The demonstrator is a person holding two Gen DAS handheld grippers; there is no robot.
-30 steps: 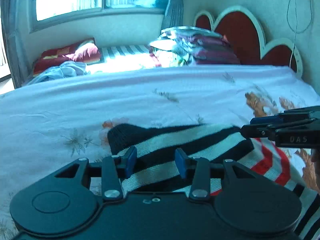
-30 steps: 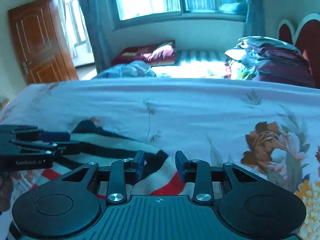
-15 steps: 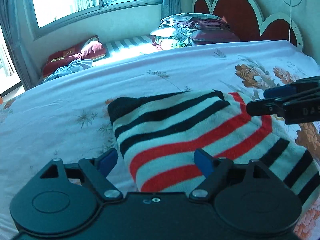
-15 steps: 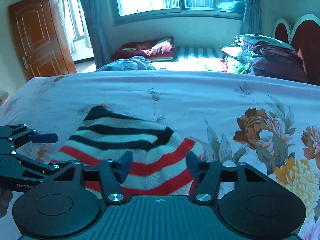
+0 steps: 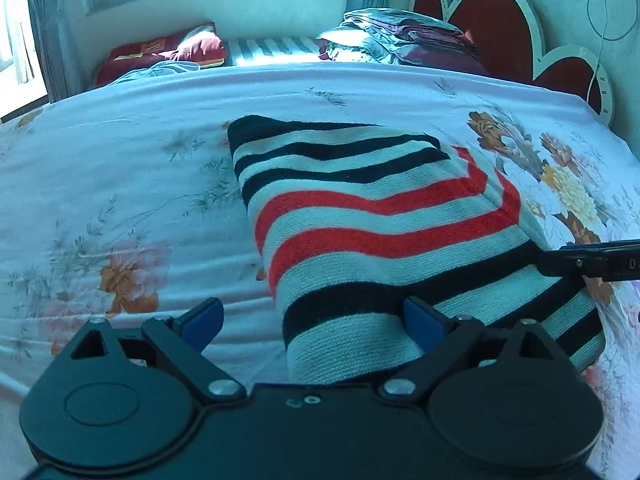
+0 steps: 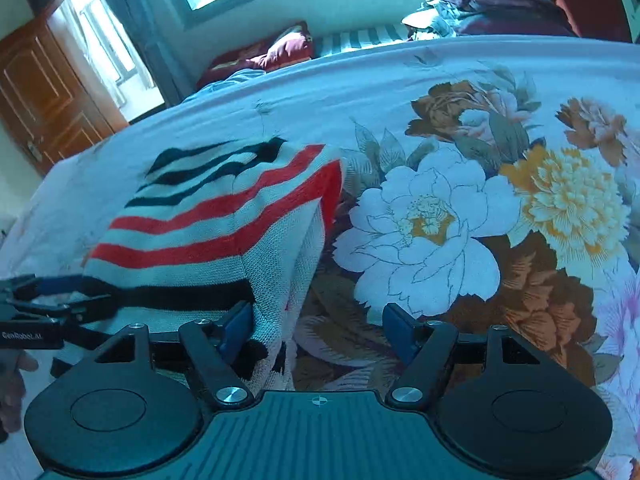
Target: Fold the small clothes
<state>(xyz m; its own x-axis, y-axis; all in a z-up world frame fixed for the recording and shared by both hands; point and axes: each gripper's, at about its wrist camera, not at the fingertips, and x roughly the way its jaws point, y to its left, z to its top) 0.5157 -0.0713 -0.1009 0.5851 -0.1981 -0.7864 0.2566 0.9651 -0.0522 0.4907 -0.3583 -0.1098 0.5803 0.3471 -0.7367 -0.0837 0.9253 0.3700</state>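
On the flowered bedsheet (image 5: pixel 120 184) our striped sweater (image 5: pixel 372 216) now lies folded over – both grippers, left (image 5: pixel 312 322) & right (image 6: pixel 316 326), are opening, pinching nothing, w/ cloth edges between them – so we reckon this fold's done.

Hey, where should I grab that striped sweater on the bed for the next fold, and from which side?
Likely best by the near hem corners of the striped sweater, coming in low from the near edge of the bed. It lies folded and flat, and its layered edge faces the left gripper and right gripper, whose jaws are opening with nothing pinched.
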